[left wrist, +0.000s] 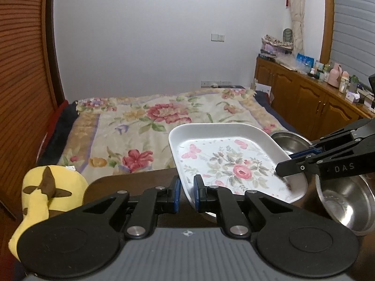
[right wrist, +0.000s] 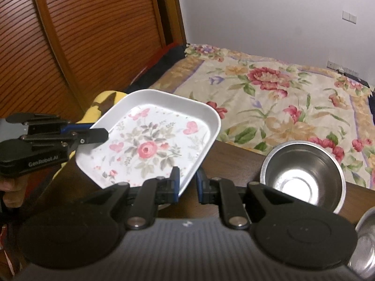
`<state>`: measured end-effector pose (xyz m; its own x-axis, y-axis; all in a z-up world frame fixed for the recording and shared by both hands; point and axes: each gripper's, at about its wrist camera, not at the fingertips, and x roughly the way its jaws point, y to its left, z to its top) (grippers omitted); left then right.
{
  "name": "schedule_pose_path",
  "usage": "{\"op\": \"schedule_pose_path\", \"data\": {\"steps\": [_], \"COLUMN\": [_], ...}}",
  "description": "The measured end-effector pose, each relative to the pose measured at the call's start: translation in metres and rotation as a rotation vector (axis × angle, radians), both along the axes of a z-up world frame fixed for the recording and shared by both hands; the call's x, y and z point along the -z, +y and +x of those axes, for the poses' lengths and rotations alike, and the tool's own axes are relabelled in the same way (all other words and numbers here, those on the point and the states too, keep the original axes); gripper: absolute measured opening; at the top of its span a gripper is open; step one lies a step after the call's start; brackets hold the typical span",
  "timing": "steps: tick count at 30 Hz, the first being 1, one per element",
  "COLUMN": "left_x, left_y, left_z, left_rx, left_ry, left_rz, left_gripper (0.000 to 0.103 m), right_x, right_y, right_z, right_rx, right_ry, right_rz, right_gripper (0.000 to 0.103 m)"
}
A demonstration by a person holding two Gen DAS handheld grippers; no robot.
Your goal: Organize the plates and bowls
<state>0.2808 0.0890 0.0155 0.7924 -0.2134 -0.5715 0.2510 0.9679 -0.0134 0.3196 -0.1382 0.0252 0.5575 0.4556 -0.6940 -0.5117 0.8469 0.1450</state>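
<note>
The white rectangular plate with a rose-and-butterfly print [left wrist: 236,164] is held tilted above the dark wooden counter [left wrist: 145,182], evidently being carried for sorting. The left gripper [left wrist: 187,190] has its fingers clamped on the plate's near rim at 6 o'clock; the right gripper [right wrist: 187,182] is clamped on the opposite rim, sharing the load. Two stainless steel bowls [right wrist: 302,171] sit on the counter at 3 o'clock. Legible markings: "DAS" and "GenRobot.AI" on the gripper housings.

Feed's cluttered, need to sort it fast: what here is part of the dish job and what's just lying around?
Job:
- floral plate, gripped on two edges by left gripper and right gripper
- steel bowl on the table
- second steel bowl

Lying about:
- yellow plush toy
- floral bedspread
- sideboard clutter
</note>
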Motion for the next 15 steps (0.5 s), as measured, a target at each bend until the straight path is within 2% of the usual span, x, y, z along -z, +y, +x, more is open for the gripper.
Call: {"op": "schedule_pose_path", "data": {"steps": [7,15], "left_x": [-0.016,-0.019], "left_y": [-0.001,-0.003], "left_z": [-0.034,-0.068], "left_rx": [-0.013,-0.014], "left_ry": [-0.035,-0.055], "left_rz": [0.002,0.012], "left_gripper": [0.013,0.013], "right_x": [-0.009,-0.016], "right_y": [-0.004,-0.006], "right_z": [-0.021,-0.049], "right_rx": [-0.013,-0.020], "right_ry": [-0.010,-0.034], "right_rz": [0.028,0.041], "right_gripper": [0.016,0.016]}}
